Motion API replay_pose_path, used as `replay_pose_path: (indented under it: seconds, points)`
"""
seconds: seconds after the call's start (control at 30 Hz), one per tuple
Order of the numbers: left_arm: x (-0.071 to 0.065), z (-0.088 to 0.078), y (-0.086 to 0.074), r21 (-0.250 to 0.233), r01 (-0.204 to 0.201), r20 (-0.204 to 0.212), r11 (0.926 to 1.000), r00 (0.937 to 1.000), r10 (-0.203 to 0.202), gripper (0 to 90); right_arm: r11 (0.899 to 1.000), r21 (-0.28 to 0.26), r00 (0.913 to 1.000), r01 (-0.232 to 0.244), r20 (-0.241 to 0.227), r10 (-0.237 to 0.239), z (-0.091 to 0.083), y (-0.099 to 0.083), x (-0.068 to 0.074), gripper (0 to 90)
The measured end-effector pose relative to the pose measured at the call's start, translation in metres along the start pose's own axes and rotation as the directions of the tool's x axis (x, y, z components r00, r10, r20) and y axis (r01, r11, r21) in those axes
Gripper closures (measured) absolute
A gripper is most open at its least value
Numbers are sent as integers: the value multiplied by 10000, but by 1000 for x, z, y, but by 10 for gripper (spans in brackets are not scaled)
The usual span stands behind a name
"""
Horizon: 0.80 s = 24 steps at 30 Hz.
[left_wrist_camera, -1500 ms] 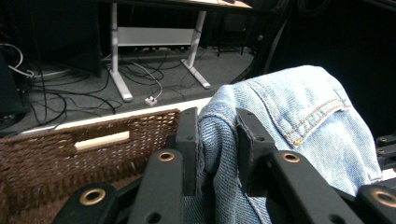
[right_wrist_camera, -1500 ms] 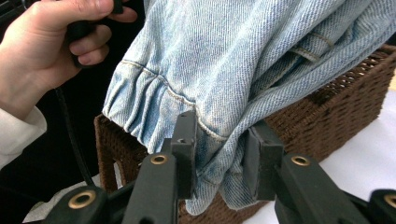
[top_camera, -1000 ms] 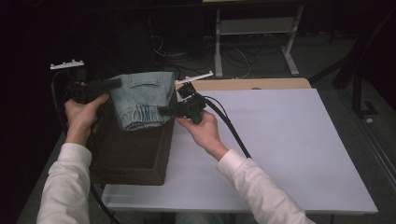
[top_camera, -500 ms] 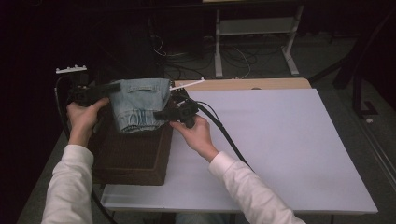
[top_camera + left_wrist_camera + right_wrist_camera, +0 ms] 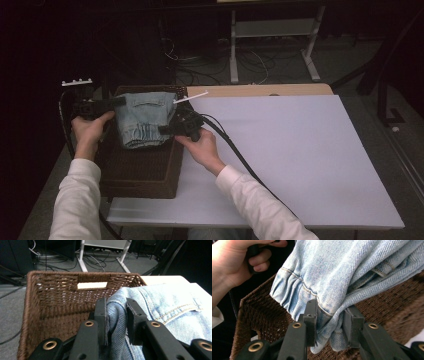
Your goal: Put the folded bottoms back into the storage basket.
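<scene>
Wicker basket (image 5: 145, 170) on white table (image 5: 300, 160)

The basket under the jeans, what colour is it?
Dark brown woven wicker basket; clearest in the left gripper view.

The high view looked forward and down from above the person's side of the white table (image 5: 300, 160), far enough back to take in the whole top, its left edge, and the floor beyond its far edge. The left gripper view sat very close behind its own black jaws, facing the far wall of the brown wicker basket (image 5: 57, 290) and the floor past it. The right gripper view also sat close behind its jaws, facing across the basket toward the person's left hand (image 5: 239, 260). All three views shared the basket and the folded blue jeans (image 5: 145, 117).
</scene>
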<state>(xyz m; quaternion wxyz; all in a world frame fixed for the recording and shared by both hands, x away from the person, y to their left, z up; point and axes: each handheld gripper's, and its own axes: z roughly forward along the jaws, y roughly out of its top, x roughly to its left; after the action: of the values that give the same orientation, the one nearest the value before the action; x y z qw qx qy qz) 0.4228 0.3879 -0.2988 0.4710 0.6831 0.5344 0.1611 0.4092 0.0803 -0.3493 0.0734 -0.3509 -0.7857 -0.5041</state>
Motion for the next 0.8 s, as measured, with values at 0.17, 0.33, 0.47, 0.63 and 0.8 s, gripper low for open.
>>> replay_pose_path:
  seconds: [0.17, 0.33, 0.47, 0.63, 0.8]
  points:
    - [6, 2, -7, 143, 241, -125, 9996, 9996, -240, 725, 9996, 277, 10000, 47, -6, -46, 8, -2, 1, 668]
    - [10, 3, -13, 402, 385, -184, 9984, 9991, -378, 724, 9981, 585, 9998, 176, -23, -175, 14, -5, 1, 664]
    - [14, 3, -17, 547, 490, -246, 9973, 9986, -477, 722, 9971, 722, 9997, 239, -119, -231, 17, -7, 2, 657]
    - [19, 5, -21, 842, 585, -308, 9947, 9980, -560, 713, 9953, 892, 9988, 376, -333, -347, 19, -7, 5, 642]
    - [22, 11, -26, 1287, 650, -657, 9896, 9962, -569, 698, 9908, 1161, 9973, 690, -319, -657, 19, -8, 7, 645]
